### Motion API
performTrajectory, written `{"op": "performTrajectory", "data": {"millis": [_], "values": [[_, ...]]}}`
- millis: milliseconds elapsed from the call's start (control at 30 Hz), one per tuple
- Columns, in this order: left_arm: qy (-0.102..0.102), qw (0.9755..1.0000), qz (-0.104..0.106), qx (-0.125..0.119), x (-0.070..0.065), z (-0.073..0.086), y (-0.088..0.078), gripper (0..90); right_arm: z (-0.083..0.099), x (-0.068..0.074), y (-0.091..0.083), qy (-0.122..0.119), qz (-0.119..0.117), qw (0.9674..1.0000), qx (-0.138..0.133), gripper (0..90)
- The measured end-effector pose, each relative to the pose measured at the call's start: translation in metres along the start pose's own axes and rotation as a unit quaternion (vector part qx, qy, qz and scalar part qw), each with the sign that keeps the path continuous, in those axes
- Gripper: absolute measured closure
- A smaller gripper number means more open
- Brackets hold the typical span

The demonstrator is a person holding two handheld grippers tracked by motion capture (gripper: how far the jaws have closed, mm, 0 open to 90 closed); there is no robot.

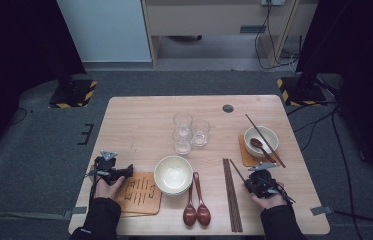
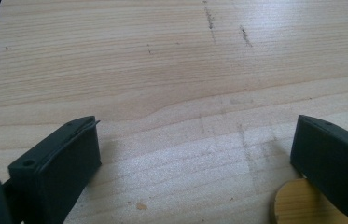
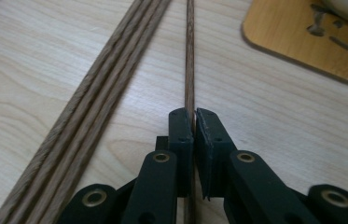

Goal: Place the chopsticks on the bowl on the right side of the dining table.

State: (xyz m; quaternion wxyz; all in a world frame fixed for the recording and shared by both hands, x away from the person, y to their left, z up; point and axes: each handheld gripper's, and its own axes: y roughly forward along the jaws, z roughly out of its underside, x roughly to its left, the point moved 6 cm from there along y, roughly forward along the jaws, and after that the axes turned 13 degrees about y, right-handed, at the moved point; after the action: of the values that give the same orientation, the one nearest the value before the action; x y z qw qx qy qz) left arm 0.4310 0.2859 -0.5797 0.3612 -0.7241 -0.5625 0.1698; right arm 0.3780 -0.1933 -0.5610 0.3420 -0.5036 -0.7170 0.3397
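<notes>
On the right side of the table, my right gripper (image 1: 250,183) (image 3: 194,112) is shut on a single dark wooden chopstick (image 1: 237,170) (image 3: 190,65), which lies flat and runs away from the jaws. A bundle of several matching chopsticks (image 1: 231,195) (image 3: 101,102) lies just to its left. My left gripper (image 1: 125,172) (image 2: 195,149) is held low over the table's left side. Its jaws stand wide open with nothing but bare wood between them. The edge of a wooden coaster (image 1: 139,194) (image 2: 297,205) lies by its right jaw.
A cream bowl (image 1: 173,174) sits at centre front with two brown spoons (image 1: 196,205) beside it. Three glasses (image 1: 189,131) stand behind it. At the right, a bowl (image 1: 261,137) holding a spoon and a chopstick rests on another coaster (image 1: 246,157) (image 3: 297,42).
</notes>
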Motion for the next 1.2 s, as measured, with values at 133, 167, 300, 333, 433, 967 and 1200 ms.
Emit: {"op": "performTrajectory", "data": {"millis": [133, 167, 300, 333, 433, 967, 1200], "values": [[0.000, 1.0000, 0.000, 0.000, 0.000, 0.000, 0.000, 0.3, -0.006, -0.003, 0.002, 0.000, 0.001, 1.0000, -0.010, 85.3], [0.000, 1.0000, 0.000, 0.000, 0.000, 0.000, 0.000, 0.3, -0.007, -0.003, 0.003, 0.002, 0.001, 0.9999, -0.011, 85.3], [0.000, 1.0000, 0.000, 0.000, 0.000, 0.000, 0.000, 0.3, -0.010, -0.004, 0.006, 0.000, 0.002, 0.9999, -0.014, 85.2], [0.000, 1.0000, 0.000, 0.000, 0.000, 0.000, 0.000, 0.3, -0.010, -0.004, 0.007, 0.001, 0.003, 0.9999, -0.013, 85.2], [0.000, 1.0000, 0.000, 0.000, 0.000, 0.000, 0.000, 0.3, -0.010, -0.002, 0.007, -0.001, 0.002, 0.9999, -0.013, 85.0], [0.000, 1.0000, 0.000, 0.000, 0.000, 0.000, 0.000, 0.3, -0.003, -0.004, -0.014, 0.004, -0.009, 0.9986, -0.052, 72.1], [0.000, 1.0000, 0.000, 0.000, 0.000, 0.000, 0.000, 0.3, 0.007, -0.010, -0.020, 0.005, -0.005, 0.9989, -0.047, 73.9]]}}
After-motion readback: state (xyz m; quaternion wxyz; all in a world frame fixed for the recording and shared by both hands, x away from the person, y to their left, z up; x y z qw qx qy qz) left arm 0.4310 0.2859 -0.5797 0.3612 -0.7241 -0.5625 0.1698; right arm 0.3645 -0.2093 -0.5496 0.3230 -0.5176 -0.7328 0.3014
